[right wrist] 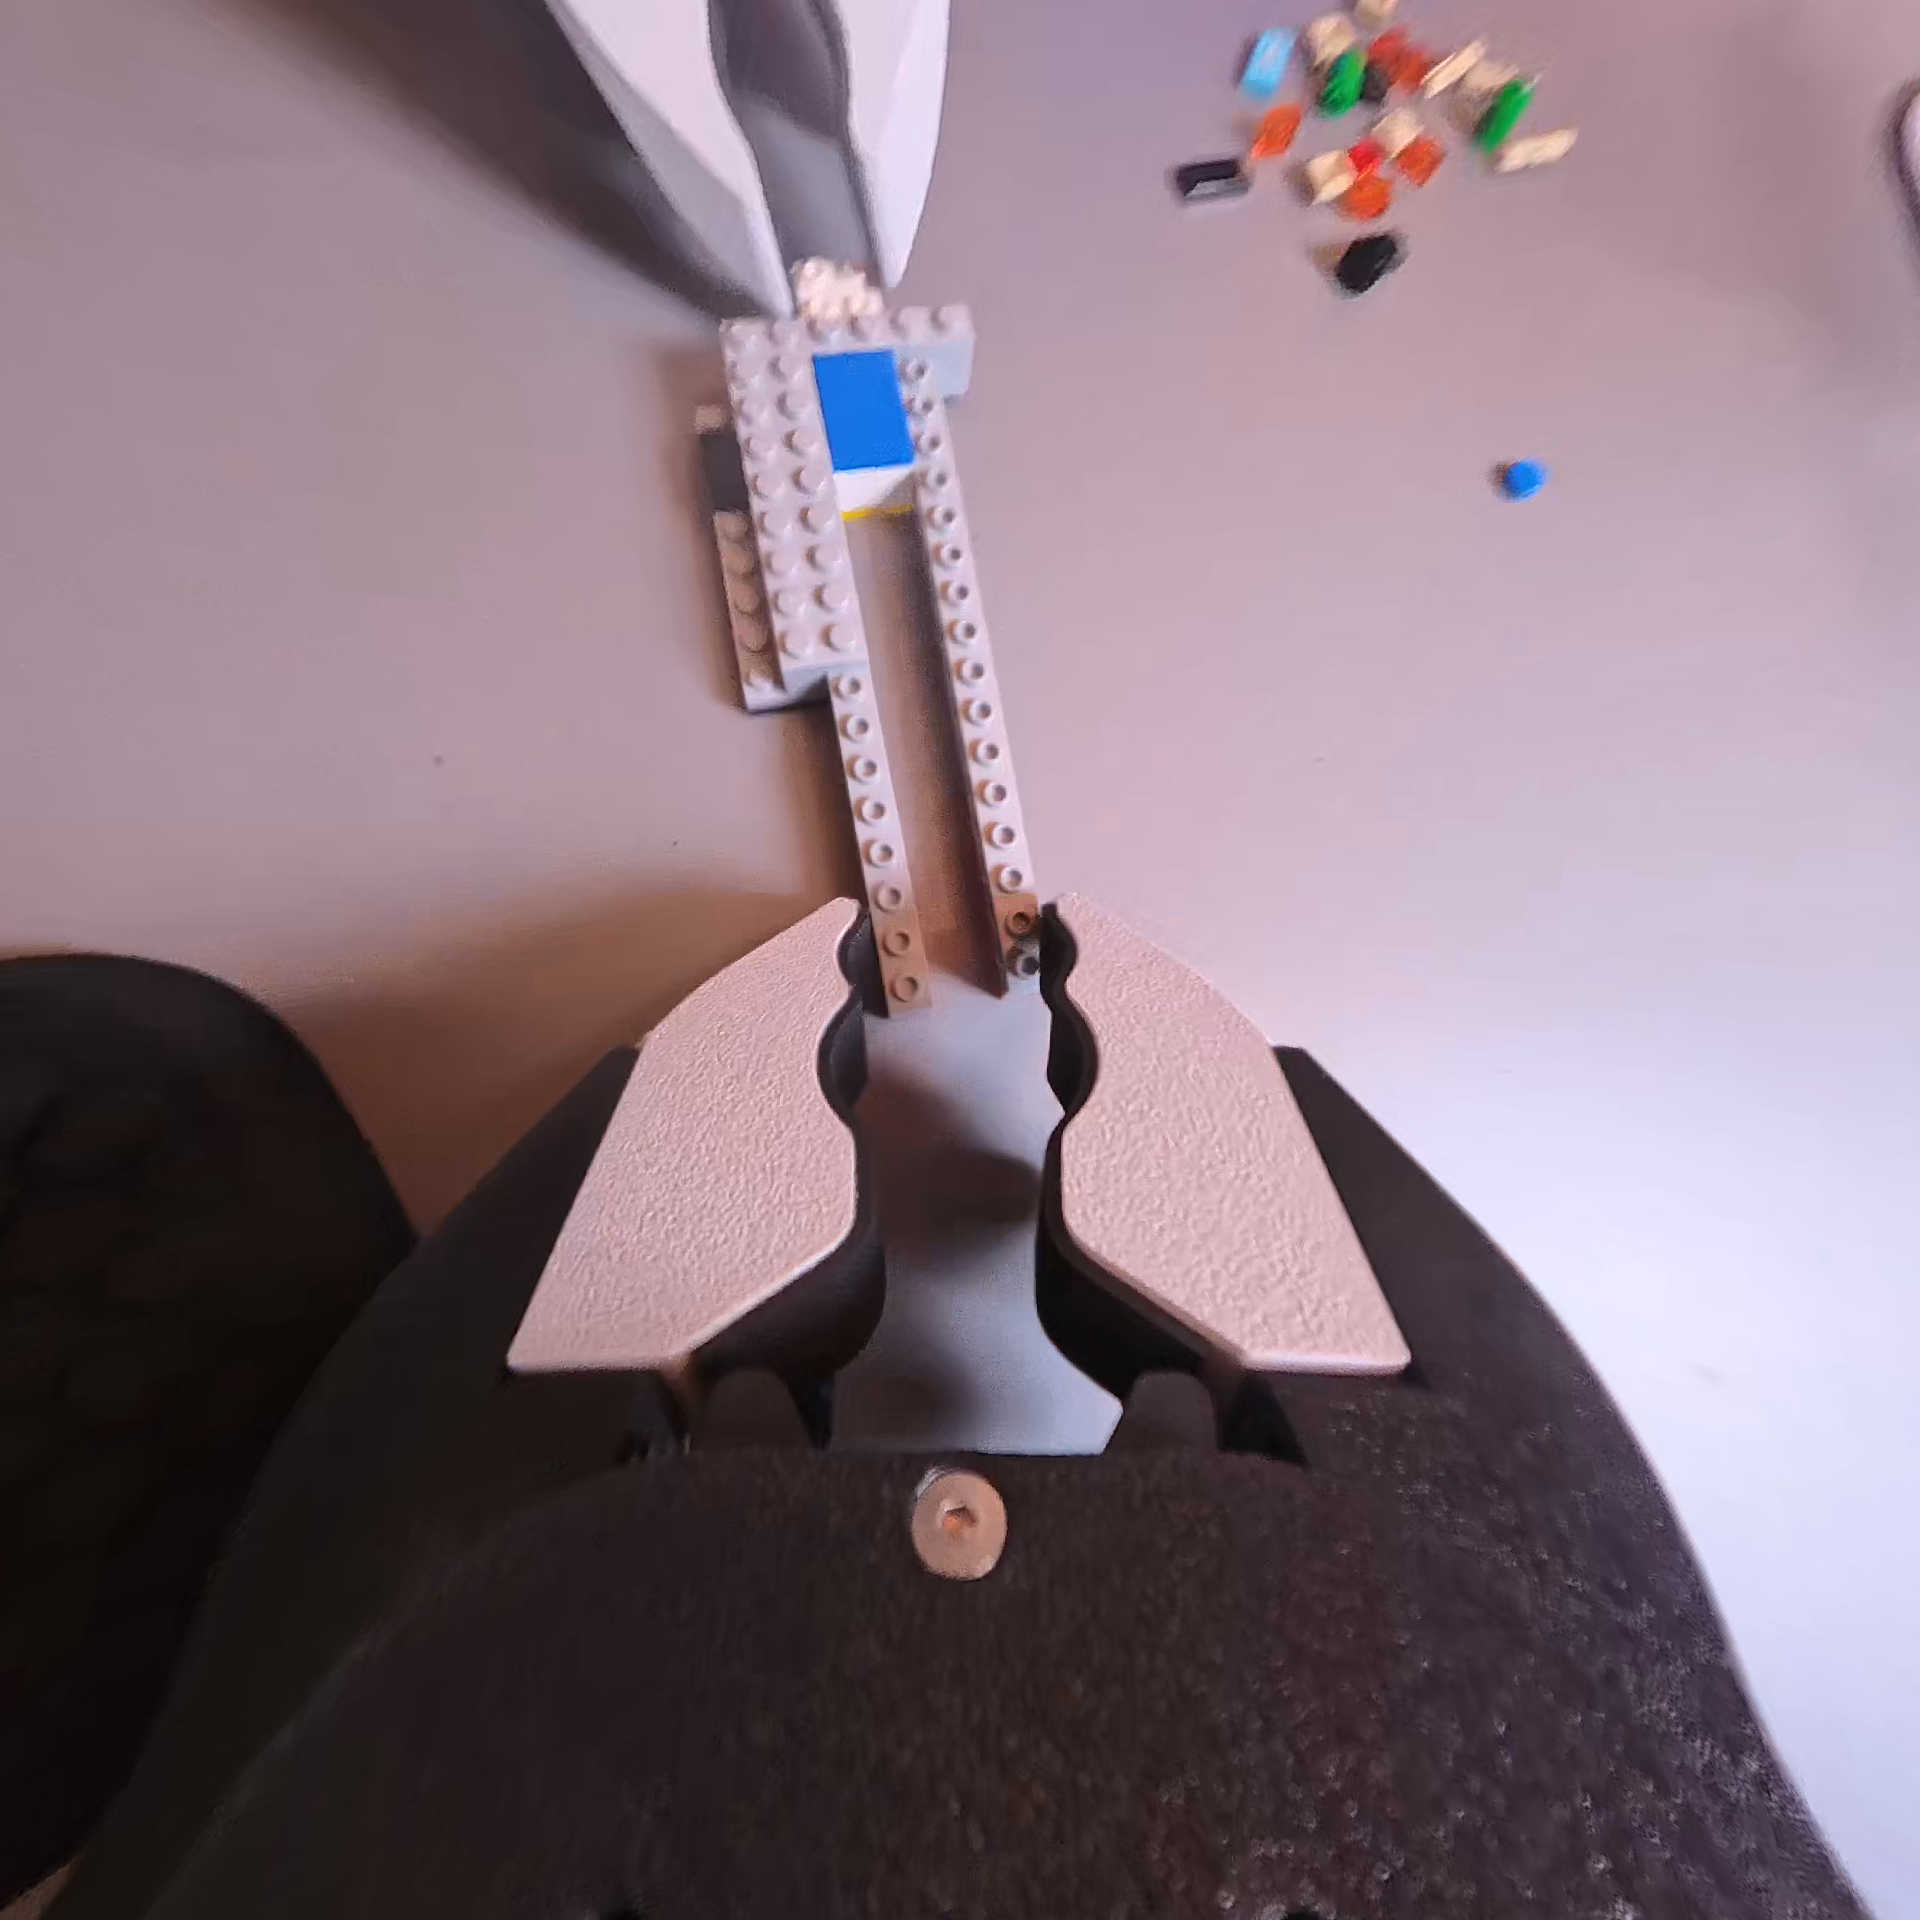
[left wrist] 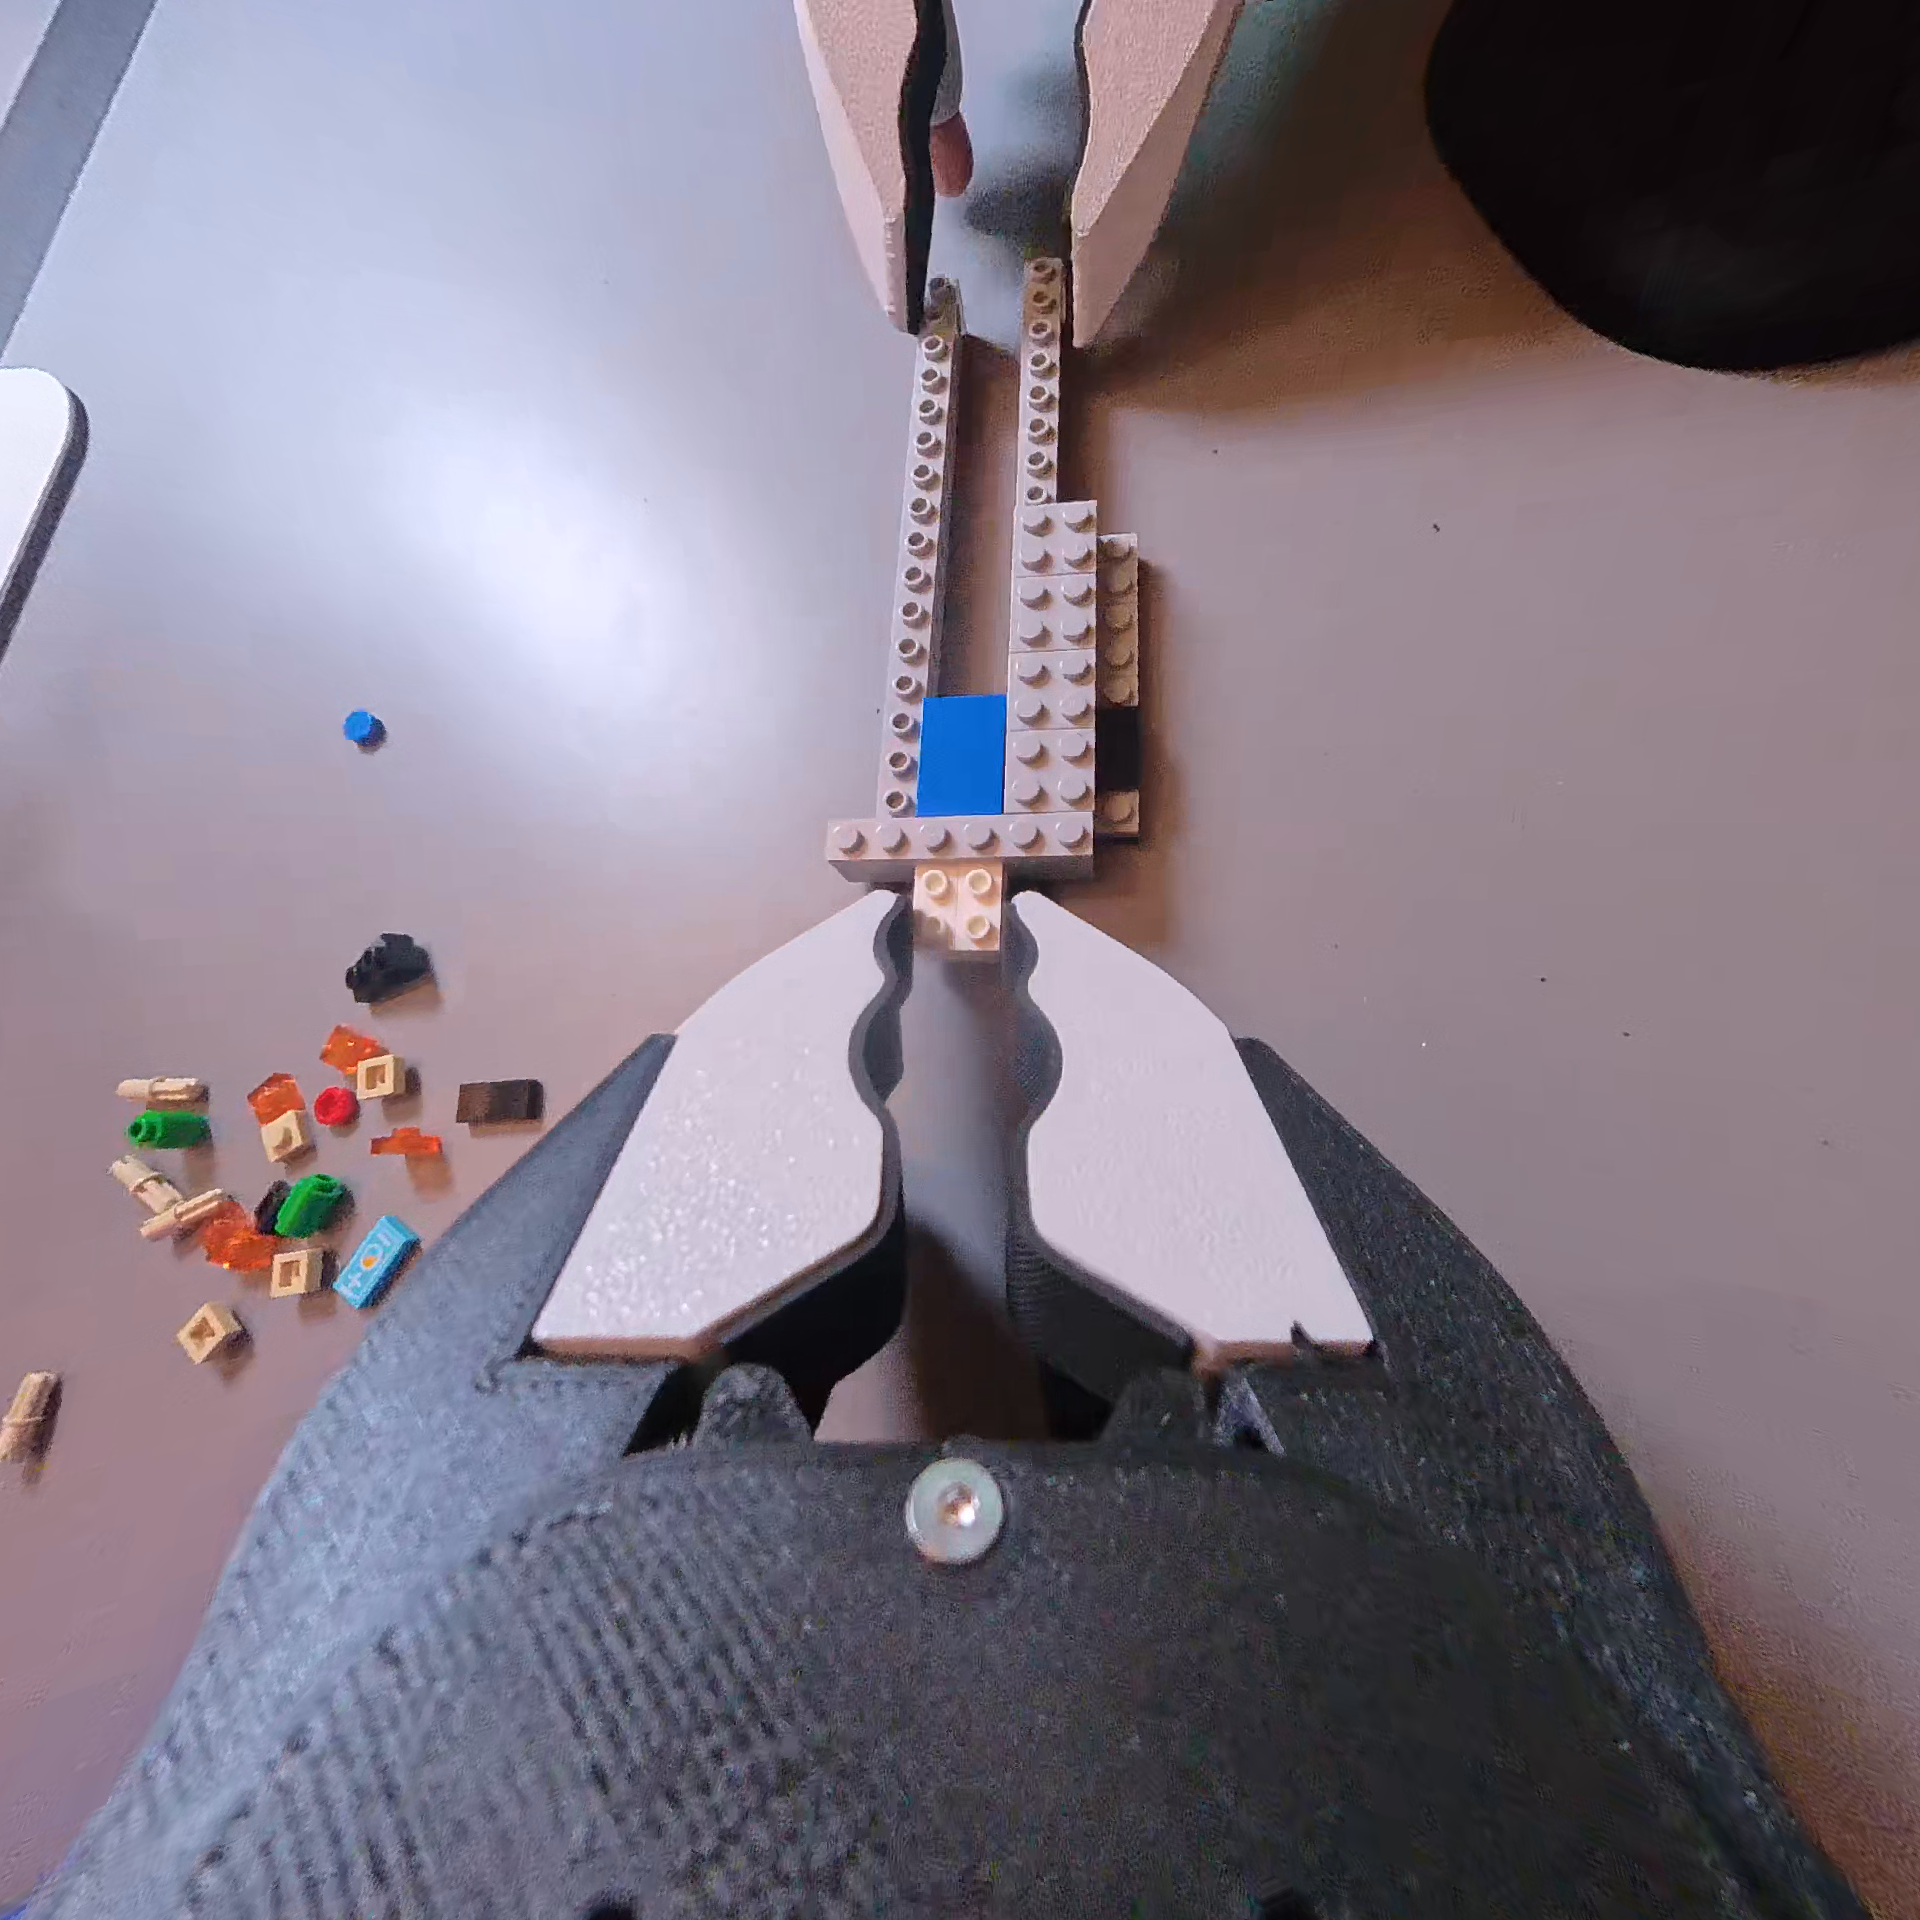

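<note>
Clamping cream brick [left wrist: 961, 914]: left jaws; right jaws squeeze grey beams [right wrist: 951, 935]; printed blue tile [left wrist: 376, 1259] nearby.

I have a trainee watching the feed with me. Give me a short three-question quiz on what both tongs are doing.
1. True or false: the left tongs grip a cream brick.
2. The right tongs close around: A) the blue tile B) the ends of two grey beams C) the loose pieces.
3. What colour is the lone round stud on the table?

Key: 1 true; 2 B; 3 blue.
</note>
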A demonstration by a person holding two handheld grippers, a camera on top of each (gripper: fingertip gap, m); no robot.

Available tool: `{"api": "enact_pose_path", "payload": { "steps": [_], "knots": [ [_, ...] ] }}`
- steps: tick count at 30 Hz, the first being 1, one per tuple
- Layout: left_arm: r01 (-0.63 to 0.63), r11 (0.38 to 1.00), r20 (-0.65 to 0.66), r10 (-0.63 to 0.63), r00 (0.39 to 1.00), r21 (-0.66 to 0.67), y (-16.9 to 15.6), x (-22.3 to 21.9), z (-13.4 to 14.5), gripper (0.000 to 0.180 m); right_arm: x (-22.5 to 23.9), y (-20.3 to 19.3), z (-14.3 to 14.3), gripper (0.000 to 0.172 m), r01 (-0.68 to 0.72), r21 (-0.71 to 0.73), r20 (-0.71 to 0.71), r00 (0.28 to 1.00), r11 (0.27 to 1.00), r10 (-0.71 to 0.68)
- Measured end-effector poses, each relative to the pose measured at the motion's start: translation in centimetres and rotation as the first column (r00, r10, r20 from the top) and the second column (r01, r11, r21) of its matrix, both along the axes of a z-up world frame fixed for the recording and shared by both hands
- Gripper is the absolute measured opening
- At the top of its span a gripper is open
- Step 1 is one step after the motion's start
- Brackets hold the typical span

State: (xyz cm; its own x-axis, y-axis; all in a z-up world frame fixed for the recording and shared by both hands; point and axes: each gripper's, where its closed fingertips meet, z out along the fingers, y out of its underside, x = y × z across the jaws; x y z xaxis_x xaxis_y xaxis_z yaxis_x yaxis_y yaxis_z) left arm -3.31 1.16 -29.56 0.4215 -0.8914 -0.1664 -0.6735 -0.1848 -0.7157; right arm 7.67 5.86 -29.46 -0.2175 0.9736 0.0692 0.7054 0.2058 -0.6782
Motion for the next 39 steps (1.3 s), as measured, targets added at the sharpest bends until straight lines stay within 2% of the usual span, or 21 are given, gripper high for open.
{"api": "enact_pose_path", "payload": {
  "steps": [3,6,10,13,16,19,20,23,27,29,31,34,37,39],
  "knots": [
    [0.054,0.997,-0.032,-0.053,0.998,0.047,-0.3,0.1,0.0,0.016,0.3,-1.3,1.0,0.042,-0.032,-0.141,-0.034,0.999,0.989,0.027],
    [0.113,0.990,-0.045,-0.110,0.993,0.087,-0.8,0.5,0.0,0.016,-0.2,-1.1,2.5,0.043,-0.016,-0.212,-0.112,0.994,0.977,-0.008],
    [0.163,0.981,-0.033,-0.161,0.986,0.102,-1.4,1.0,0.0,0.015,-0.9,-1.3,1.2,0.026,-0.014,-0.132,-0.055,0.998,0.991,0.006],
    [0.168,0.981,-0.019,-0.167,0.986,0.095,-1.4,1.2,0.0,0.015,-1.4,-2.7,-0.3,0.024,-0.066,-0.084,0.031,0.997,0.994,0.069],
    [0.177,0.981,0.013,-0.178,0.984,0.084,-1.7,1.4,0.0,0.016,-2.2,-2.5,-0.7,0.010,-0.064,0.002,0.067,0.996,0.998,0.064],
    [0.159,0.983,0.023,-0.162,0.987,0.086,-1.4,1.2,0.0,0.016,-2.3,-2.5,-0.5,0.008,-0.072,0.003,0.061,0.996,0.997,0.071],
    [0.154,0.984,0.028,-0.157,0.987,0.086,-1.3,1.1,0.0,0.017,-2.3,-2.5,-0.3,0.008,-0.061,-0.020,0.043,0.997,0.998,0.062],
    [0.137,0.989,0.051,-0.140,0.989,0.056,-1.3,0.9,-0.1,0.033,-2.3,-2.1,0.4,0.008,-0.024,-0.119,0.001,1.000,0.993,0.024],
    [0.096,0.994,0.170,-0.086,0.982,-0.053,-1.3,1.2,0.2,0.055,-2.5,-1.8,1.6,0.008,0.041,-0.307,-0.044,0.997,0.951,-0.057],
    [0.075,0.995,0.204,-0.060,0.977,-0.065,-0.9,1.2,0.6,0.060,-2.7,-1.6,1.9,0.008,0.075,-0.382,-0.052,0.993,0.921,-0.103],
    [0.054,0.993,0.262,-0.024,0.965,-0.107,-0.8,1.2,1.1,0.060,-2.9,-1.5,2.0,0.008,0.074,-0.380,-0.077,0.991,0.922,-0.112],
    [0.029,0.962,0.439,0.097,0.893,-0.271,-0.3,1.0,2.7,0.062,-3.4,-1.3,2.9,0.008,0.053,-0.230,-0.162,0.983,0.972,-0.092],
    [0.025,0.905,0.606,0.265,0.750,-0.426,0.9,0.3,4.8,0.061,-4.2,-1.4,4.7,0.008,0.049,0.004,-0.270,0.962,0.999,-0.047],
    [0.087,0.872,0.671,0.304,0.676,-0.482,0.8,0.4,5.9,0.058,-4.8,-1.9,6.2,0.008,0.056,0.115,-0.358,0.934,0.992,-0.012]
  ]
}}
